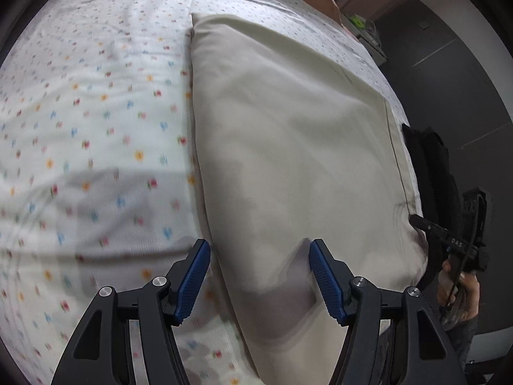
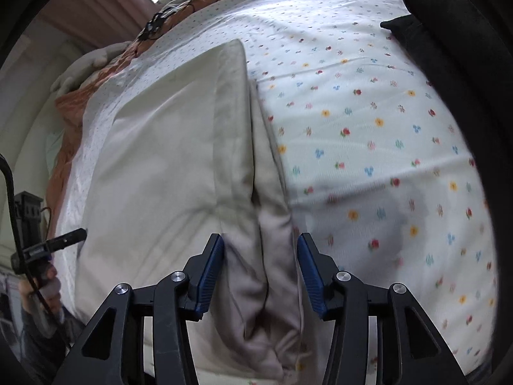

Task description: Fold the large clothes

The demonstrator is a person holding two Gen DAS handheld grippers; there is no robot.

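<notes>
You are working over a bed spread with a white floral sheet (image 1: 96,122), dotted with small red, blue and yellow flowers. It fills the left half of the left wrist view and the right half of the right wrist view. An orange blanket (image 2: 64,134) is bunched along the left edge of the right wrist view, with a pale curtain at the upper left behind it. A dark floor (image 1: 465,102) shows at the right of the left wrist view.

The beige garment (image 1: 288,128) lies folded flat on the sheet as a long panel. It runs from the upper middle of the left wrist view down to the bottom centre.

Your left gripper (image 1: 259,279) has its blue pads (image 1: 195,282) well apart, hovering over the garment's lower left edge with nothing pressed between them. Whether they touch the cloth cannot be told through the blur.

Your right gripper (image 2: 260,276) also stands with its fingers apart. A raised fold of the garment (image 2: 269,256) lies between the pads, and neither pad presses on it.

In the left wrist view the other gripper (image 1: 449,240) shows at the lower right, at the garment's right edge.
</notes>
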